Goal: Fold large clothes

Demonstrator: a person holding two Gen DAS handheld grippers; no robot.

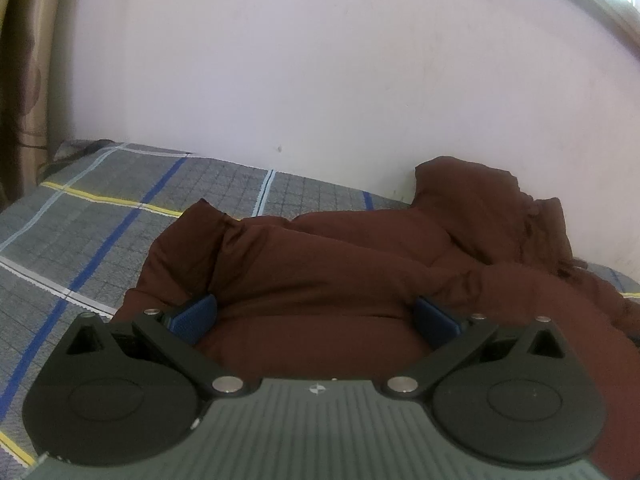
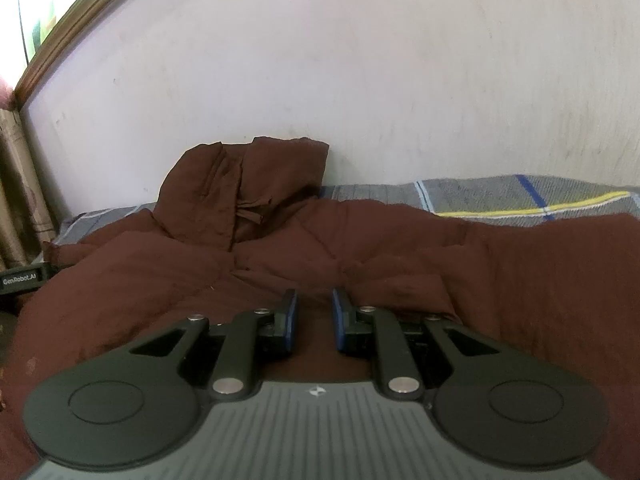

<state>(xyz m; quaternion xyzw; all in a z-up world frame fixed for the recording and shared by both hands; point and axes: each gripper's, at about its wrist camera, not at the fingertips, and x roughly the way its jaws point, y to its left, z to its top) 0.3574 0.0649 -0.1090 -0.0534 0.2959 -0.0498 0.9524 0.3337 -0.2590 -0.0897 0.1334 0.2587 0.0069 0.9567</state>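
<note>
A dark brown padded jacket (image 1: 340,272) lies spread on the bed, its hood (image 1: 480,208) propped against the wall. My left gripper (image 1: 316,316) is open wide, low on the jacket's left part, and a bulge of fabric fills the space between its blue pads (image 1: 196,316). In the right wrist view the jacket (image 2: 400,248) covers most of the bed, with the hood (image 2: 248,184) at the back. My right gripper (image 2: 314,312) is shut on a thin fold of the jacket near its middle. The left gripper's body (image 2: 24,280) shows at the left edge.
A grey plaid bedsheet (image 1: 100,220) with blue, white and yellow lines lies bare to the jacket's left and at the far right (image 2: 520,196). A pale wall (image 1: 320,80) bounds the bed behind. A patterned curtain (image 1: 28,80) hangs at the left, beside a wooden window frame (image 2: 60,28).
</note>
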